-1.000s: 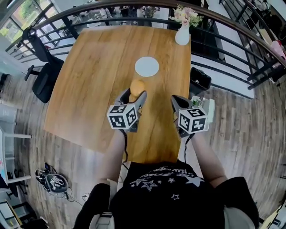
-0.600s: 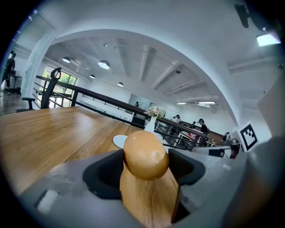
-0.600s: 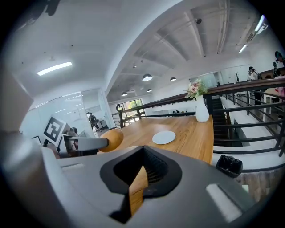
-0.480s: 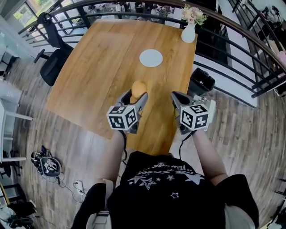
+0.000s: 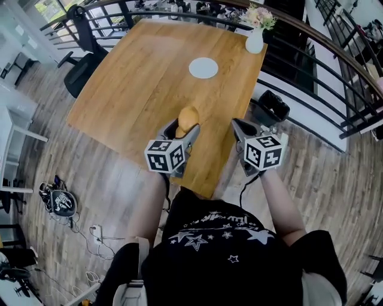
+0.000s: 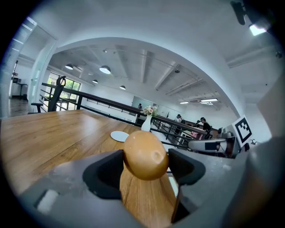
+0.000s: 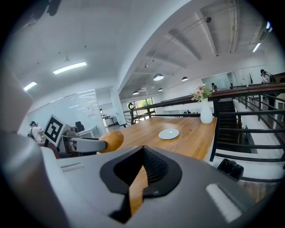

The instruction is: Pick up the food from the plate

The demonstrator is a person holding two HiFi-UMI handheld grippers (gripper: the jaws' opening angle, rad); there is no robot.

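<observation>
Slippage is the worry: the left gripper [image 6: 145,167] is clamped on the rounded brown food [image 5: 188,118], perhaps a bread roll, by its sides only. It hangs above the table's [image 5: 137,77] near edge, so a jolt could drop it to the floor. The right gripper [image 7: 141,178] has its jaws together, empty. The bare plate [image 5: 203,67] and the vase [image 5: 255,42] stand far off; nothing blocks the way.

The food [image 5: 188,118] is glossy golden-brown. The desk [image 5: 149,72] is warm honey wood with fine grain; on it the plate [image 5: 203,67] is plain white, the vase [image 5: 255,43] white under pink flowers [image 5: 258,17]. Left claw [image 5: 182,127] and right claw [image 5: 244,128] are grey, black-padded, with black-and-white patterned cubes [image 5: 164,155].
</observation>
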